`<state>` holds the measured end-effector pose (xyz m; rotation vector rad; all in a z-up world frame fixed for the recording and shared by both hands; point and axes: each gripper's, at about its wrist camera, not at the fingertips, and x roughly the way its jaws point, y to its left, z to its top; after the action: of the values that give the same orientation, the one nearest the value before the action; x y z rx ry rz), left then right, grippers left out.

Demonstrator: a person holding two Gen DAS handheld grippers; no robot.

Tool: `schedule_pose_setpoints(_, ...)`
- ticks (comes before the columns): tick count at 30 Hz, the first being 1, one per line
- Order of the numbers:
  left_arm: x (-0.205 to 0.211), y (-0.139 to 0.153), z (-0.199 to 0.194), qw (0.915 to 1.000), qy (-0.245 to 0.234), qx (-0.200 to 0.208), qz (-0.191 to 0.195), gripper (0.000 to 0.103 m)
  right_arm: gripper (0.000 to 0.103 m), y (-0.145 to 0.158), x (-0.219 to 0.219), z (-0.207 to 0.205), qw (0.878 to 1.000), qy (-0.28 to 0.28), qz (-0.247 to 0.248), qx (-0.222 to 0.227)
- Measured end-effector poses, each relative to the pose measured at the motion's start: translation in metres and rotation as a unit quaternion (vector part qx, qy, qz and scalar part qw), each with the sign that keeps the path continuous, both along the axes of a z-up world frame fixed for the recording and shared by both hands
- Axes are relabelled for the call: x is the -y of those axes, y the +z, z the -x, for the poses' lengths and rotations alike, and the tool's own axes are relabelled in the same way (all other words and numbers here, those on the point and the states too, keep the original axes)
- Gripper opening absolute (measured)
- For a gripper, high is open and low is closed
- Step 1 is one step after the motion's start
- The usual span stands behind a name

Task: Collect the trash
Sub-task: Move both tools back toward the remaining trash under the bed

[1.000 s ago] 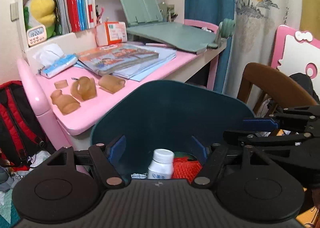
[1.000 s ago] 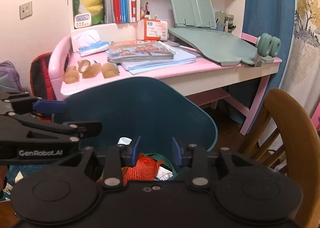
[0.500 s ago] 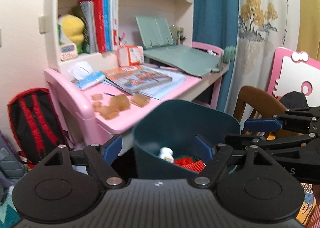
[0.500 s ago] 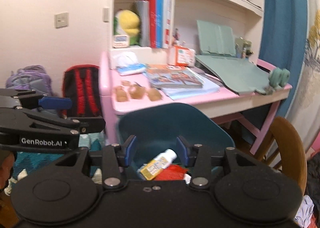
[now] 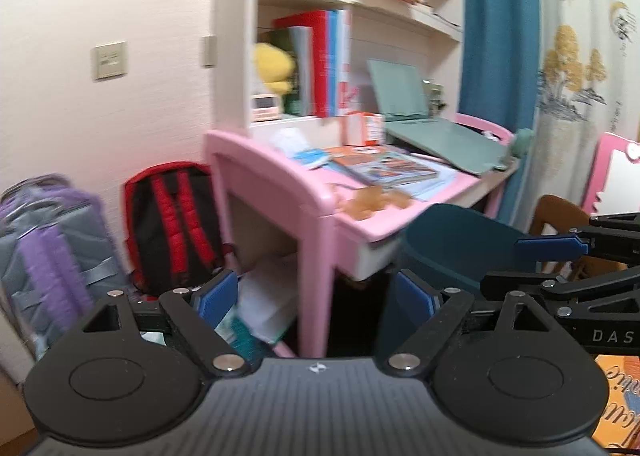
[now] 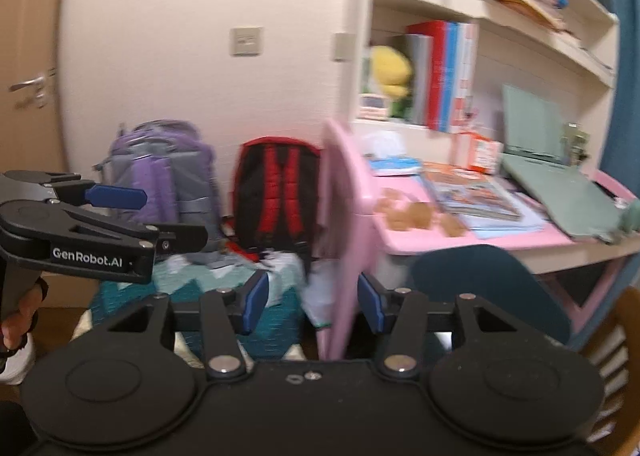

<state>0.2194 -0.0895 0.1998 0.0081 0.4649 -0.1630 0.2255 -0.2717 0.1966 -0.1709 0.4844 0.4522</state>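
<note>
The dark teal trash bin (image 5: 460, 244) stands on the floor in front of the pink desk (image 5: 280, 175); its inside is hidden. In the right wrist view the bin (image 6: 480, 280) shows low at the right. Several brown crumpled pieces (image 5: 372, 199) lie on the desk's near corner. My left gripper (image 5: 316, 298) is drawn back from the bin, its jaws opening with nothing between them. My right gripper (image 6: 312, 302) is likewise opening and holds nothing. Each gripper shows in the other's view, the right gripper (image 5: 516, 264) at the right and the left gripper (image 6: 168, 215) at the left.
A red and black backpack (image 5: 176, 223) and a purple backpack (image 6: 160, 171) lean on the wall left of the desk. Books (image 5: 384, 167), a tissue pack and a green stand (image 6: 560, 183) cover the desk. A wooden chair (image 5: 560, 215) stands right of the bin. A patterned rug (image 6: 180, 288) lies below.
Both grippers have pulled back and up from the bin and swung left. The bottle and red net inside the bin have gone out of sight. Both pairs of jaws stand wider.
</note>
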Motion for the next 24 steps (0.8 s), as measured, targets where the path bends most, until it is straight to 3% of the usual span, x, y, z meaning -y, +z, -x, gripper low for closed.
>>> schedule_pose_setpoints(4, -0.043, -0.008, 0.02, 0.9995, 0.032, 0.002, 0.004, 0.099, 0.05, -0.01, -0.04, 0.003, 0.999, 0.035, 0.003, -0.011)
schedule_pose_setpoints(11, -0.113, -0.038, 0.044, 0.9967, 0.073, -0.017, 0.029, 0.1, 0.05, -0.038, -0.108, -0.005, 0.994, 0.102, 0.012, -0.047)
schedule_pose_setpoints(19, -0.19, -0.107, 0.06, 0.9888, 0.129, -0.05, 0.057, 0.102, 0.05, -0.105, -0.192, -0.016, 0.978, 0.178, 0.015, -0.109)
schedule_pose_setpoints(24, -0.245, -0.166, 0.058, 0.9781, 0.169, -0.093, 0.079, 0.102, 0.05, -0.163, -0.242, -0.029, 0.965, 0.197, 0.03, -0.168)
